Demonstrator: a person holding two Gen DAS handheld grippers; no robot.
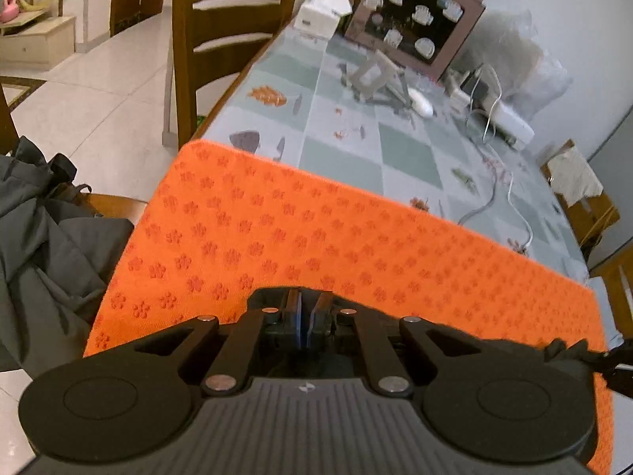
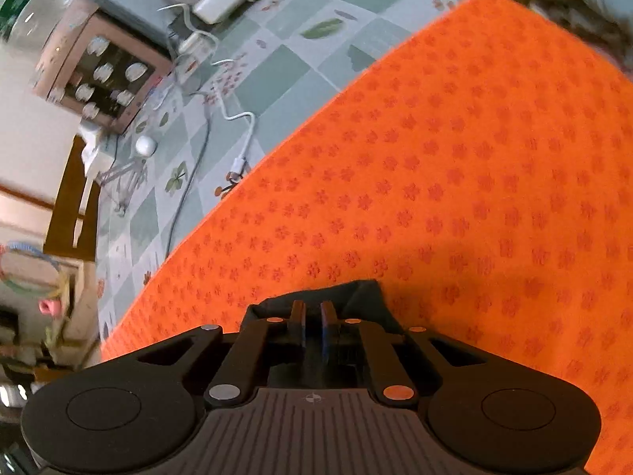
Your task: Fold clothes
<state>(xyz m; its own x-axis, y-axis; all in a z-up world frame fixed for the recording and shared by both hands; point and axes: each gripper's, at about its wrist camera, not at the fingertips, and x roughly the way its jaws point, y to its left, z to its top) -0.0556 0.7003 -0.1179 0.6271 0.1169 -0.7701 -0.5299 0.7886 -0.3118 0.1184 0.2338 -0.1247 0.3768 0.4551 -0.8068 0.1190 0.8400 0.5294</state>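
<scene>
No legible txt, labels or nos. anywhere

Mat (image 1: 316, 229) on table (image 1: 356, 158); cable (image 2: 241, 130) beyond mat; clothes (image 1: 43, 245) left, off table.

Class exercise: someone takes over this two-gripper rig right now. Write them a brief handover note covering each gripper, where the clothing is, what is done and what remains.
Left gripper: jaws nearly closed over the orange mat; whether it pinches cloth I cannot tell.
Right gripper: jaws close together, with dark fabric bunched around its fingertips, apparently pinched.
Clothing: a dark grey garment lies crumpled off the mat's left edge, seemingly on a chair.
Done: mat laid on the table.
Left: spread a garment flat on the mat and fold it; no fold is visible yet.
</scene>
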